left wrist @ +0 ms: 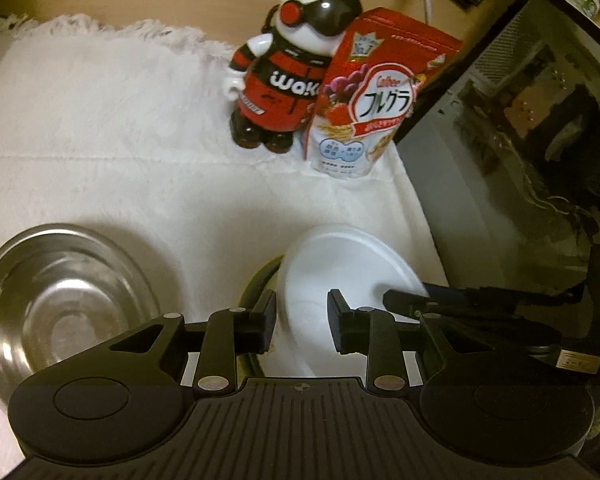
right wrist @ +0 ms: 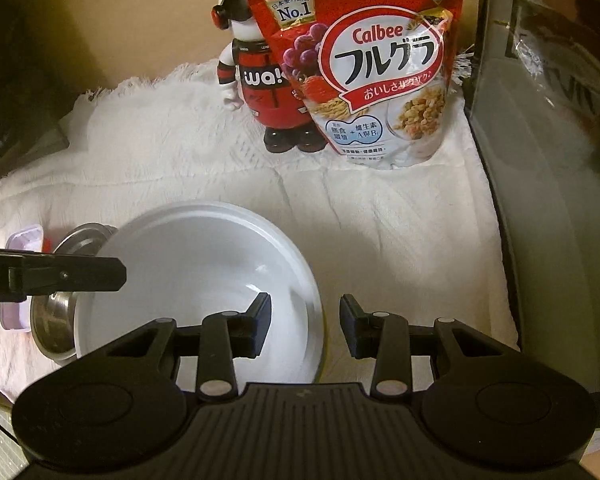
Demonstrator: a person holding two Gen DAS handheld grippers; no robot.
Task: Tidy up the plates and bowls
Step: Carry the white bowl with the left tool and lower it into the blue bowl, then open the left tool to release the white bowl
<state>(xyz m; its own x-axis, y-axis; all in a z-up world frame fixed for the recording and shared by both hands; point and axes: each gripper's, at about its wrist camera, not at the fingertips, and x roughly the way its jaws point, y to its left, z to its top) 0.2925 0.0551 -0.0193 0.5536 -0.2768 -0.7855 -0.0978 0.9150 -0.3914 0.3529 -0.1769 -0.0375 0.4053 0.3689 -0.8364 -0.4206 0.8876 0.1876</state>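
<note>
White plate (right wrist: 204,280) between right tongs (right wrist: 304,324).

The round white plate (right wrist: 204,272) appears to be smooth, semi-gloss plastic. The round steel bowl (left wrist: 56,292) has a polished, reflective metal finish with faint concentric rings. The white cloth (left wrist: 112,128) is a rough, matt weave with a fringed edge. The red cereal pouch (right wrist: 380,64) is glossy printed film. The red-and-black panda figure (left wrist: 292,64) is glossy plastic. The black gripper fingers (left wrist: 266,320) are matt plastic.
</note>
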